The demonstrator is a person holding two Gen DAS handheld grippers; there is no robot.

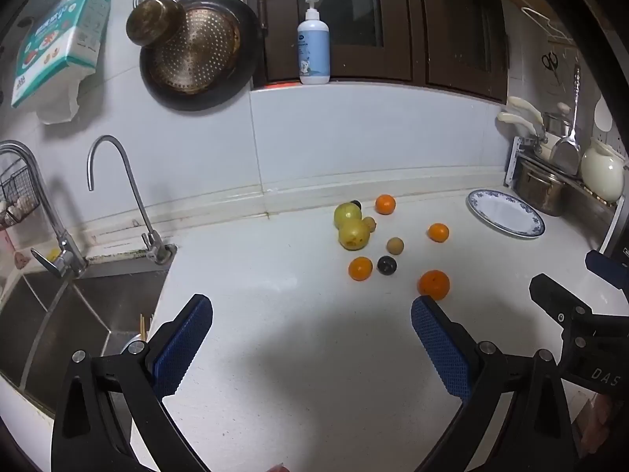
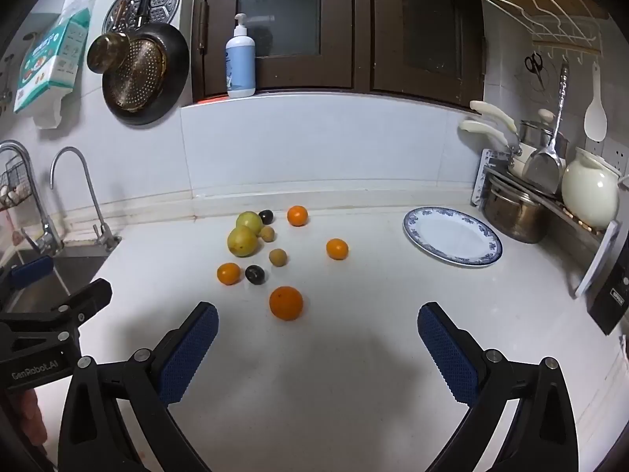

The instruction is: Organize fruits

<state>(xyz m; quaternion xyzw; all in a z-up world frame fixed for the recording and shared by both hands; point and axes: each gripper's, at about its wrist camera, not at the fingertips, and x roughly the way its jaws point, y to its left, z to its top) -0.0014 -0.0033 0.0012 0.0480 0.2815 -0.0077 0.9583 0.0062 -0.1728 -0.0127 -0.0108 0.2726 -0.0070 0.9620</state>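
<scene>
Several fruits lie loose on the white counter [image 2: 354, 354]: a large orange [image 2: 286, 303] nearest me, also in the left wrist view [image 1: 433, 284], several smaller oranges [image 2: 337, 248], two yellow-green pears [image 2: 243, 240], small brown fruits [image 2: 277, 257] and dark plums [image 2: 254, 274]. An empty blue-rimmed plate [image 2: 452, 241] sits to the right, also in the left wrist view [image 1: 505, 213]. My left gripper [image 1: 312, 344] and my right gripper [image 2: 317, 344] are both open and empty, held above the counter short of the fruits.
A steel sink [image 1: 78, 314] with two faucets [image 1: 129, 196] lies left. A rack with a pot [image 2: 511, 212], utensils and a white jar [image 2: 589, 192] stands at the right. A soap bottle [image 2: 240, 63] stands on the sill. Pans hang on the wall.
</scene>
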